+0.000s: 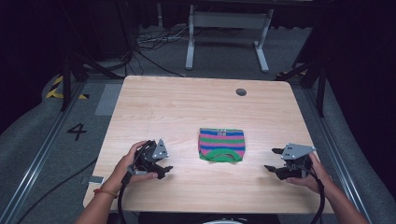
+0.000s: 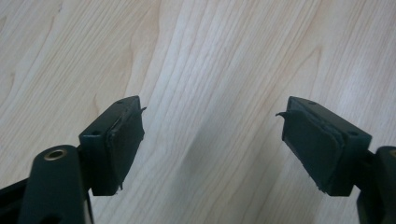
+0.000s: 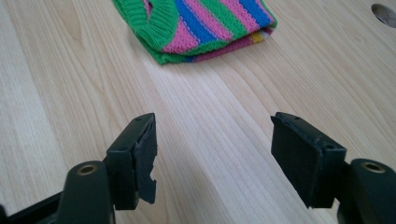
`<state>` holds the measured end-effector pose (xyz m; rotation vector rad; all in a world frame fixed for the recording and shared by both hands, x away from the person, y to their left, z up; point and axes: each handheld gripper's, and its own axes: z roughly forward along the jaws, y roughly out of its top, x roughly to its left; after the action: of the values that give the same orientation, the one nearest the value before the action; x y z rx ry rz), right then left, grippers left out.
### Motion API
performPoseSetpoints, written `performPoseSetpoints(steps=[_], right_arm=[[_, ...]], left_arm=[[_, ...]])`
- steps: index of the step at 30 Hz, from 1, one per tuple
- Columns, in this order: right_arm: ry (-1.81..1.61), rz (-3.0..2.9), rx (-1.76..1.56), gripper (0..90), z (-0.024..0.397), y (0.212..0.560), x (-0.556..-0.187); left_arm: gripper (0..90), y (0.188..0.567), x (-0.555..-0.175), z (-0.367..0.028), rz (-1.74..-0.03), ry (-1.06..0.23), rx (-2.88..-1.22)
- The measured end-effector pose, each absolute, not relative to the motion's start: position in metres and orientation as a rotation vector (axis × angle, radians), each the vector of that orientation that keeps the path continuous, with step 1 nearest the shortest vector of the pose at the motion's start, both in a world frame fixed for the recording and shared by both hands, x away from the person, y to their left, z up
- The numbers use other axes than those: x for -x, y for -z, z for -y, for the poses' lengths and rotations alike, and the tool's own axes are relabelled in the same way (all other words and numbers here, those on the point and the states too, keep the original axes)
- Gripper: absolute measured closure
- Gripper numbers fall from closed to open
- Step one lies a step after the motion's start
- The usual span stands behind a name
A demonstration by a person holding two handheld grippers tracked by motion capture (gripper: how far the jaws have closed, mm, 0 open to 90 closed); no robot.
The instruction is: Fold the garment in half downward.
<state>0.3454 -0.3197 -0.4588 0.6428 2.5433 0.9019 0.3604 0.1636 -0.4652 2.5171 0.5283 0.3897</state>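
The folded striped knit [image 1: 222, 145] lies flat in the middle of the bench [image 1: 187, 107], between the left claw [image 1: 161, 168] and the right claw [image 1: 275, 159], both open and empty, so a careless grab could pull the folds apart.
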Motion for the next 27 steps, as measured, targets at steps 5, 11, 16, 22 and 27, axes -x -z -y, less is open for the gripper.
performPoseSetpoints(steps=[5, 11, 16, 22, 27], right_arm=[[-0.878, -2.522, -0.677, 29.8, 0.331, 0.463, -0.343], [-0.893, -2.503, -0.757, 28.3, 0.355, 0.476, -0.34], [-0.908, -2.482, -0.81, 28.1, 0.369, 0.482, -0.334], [-0.94, -2.449, -0.892, 25.5, 0.388, 0.491, -0.323], [-0.99, -2.408, -0.999, 23.7, 0.403, 0.499, -0.317]], left_arm=[[20.6, 0.472, -0.354, -0.18, -0.571, -0.402, -2.519], [19.3, 0.474, -0.349, -0.202, -0.616, -0.395, -2.508], [19.2, 0.476, -0.346, -0.215, -0.643, -0.39, -2.48], [19.5, 0.482, -0.342, -0.234, -0.696, -0.349, -2.456], [19.4, 0.487, -0.338, -0.251, -0.754, -0.316, -2.414]])
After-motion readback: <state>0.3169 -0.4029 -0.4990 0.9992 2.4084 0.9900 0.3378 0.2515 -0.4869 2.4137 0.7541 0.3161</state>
